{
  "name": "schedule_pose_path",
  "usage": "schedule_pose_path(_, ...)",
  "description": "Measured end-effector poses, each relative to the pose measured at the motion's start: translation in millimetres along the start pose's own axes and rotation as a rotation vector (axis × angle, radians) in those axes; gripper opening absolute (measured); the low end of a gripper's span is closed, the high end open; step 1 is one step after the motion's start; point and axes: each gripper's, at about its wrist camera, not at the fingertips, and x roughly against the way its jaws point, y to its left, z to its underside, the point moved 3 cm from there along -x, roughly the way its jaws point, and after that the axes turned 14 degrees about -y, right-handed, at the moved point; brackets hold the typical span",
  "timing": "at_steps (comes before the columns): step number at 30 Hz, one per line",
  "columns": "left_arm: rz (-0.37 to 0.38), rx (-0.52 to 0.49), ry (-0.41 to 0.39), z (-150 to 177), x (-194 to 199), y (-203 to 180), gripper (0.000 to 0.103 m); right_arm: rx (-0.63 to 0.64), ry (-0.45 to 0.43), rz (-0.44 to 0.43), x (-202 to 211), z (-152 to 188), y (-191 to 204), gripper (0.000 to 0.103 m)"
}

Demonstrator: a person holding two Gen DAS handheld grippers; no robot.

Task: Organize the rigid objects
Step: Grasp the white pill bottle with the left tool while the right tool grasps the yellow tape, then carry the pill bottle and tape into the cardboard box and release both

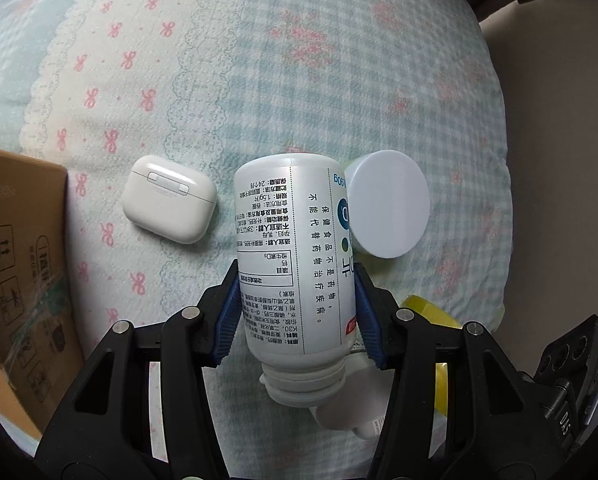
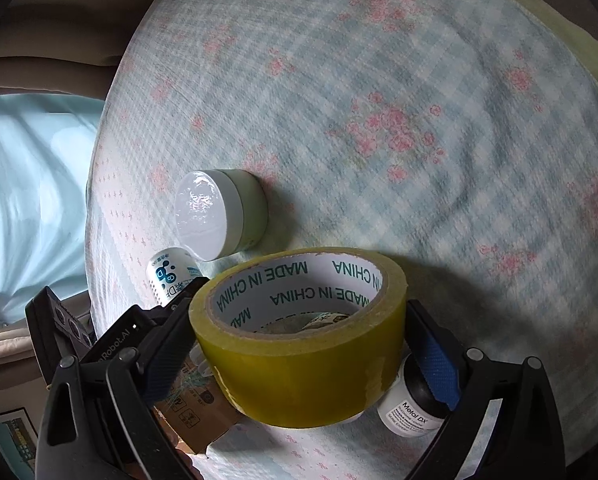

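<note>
Gripping a white supplement bottle (image 1: 295, 264) between blue pads, the left gripper (image 1: 295, 316) is holding it above the bed, its jaws pressing on both sides of the labelled body, with the bottle's neck pointing back toward the camera and its base pointing away. A white earbud case (image 1: 169, 199) is lying on the checked floral bedspread (image 1: 339, 60) just left of the bottle, and a pale round jar (image 1: 389, 204) is lying on its side just right of it, partly hidden behind it. A cardboard box (image 1: 19, 260) is sitting at the left edge of that view. The right gripper (image 2: 299, 344) is carrying a roll of yellow tape (image 2: 303, 340), which is sitting between its jaws; the left pad is against the roll, while at the right pad I cannot tell whether there is contact. Beyond the roll, the same jar (image 2: 219, 216) is resting on the bedspread (image 2: 419, 80), and the held bottle (image 2: 171, 280) is showing at the near left. A small dark bottle with a white label (image 2: 413, 408) is lying under the right jaw, near the camera.
</note>
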Motion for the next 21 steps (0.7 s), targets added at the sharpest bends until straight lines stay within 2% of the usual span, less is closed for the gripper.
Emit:
schedule_pose_path(1,0.011,0.004,-0.006,-12,4,5,0.047,0.004,-0.005,-0.004,5,0,2,0.098)
schedule_pose_path(8,0.075,0.002,-0.079,2,85,24,0.047,0.078,-0.043,-0.037,50,10,26,0.098)
schedule_pose_path(9,0.084,0.007,-0.087,4,101,31,0.047,0.088,-0.047,-0.041,54,16,29,0.098)
schedule_pose_path(10,0.091,0.009,-0.096,9,109,30,0.047,0.094,-0.050,-0.046,55,24,50,0.098)
schedule_pose_path(13,0.103,-0.009,-0.123,12,146,42,0.047,0.134,-0.054,-0.054,83,47,60,0.098)
schedule_pose_path(21,0.109,-0.042,-0.179,15,245,125,0.047,0.266,-0.037,-0.071,103,118,137,0.098)
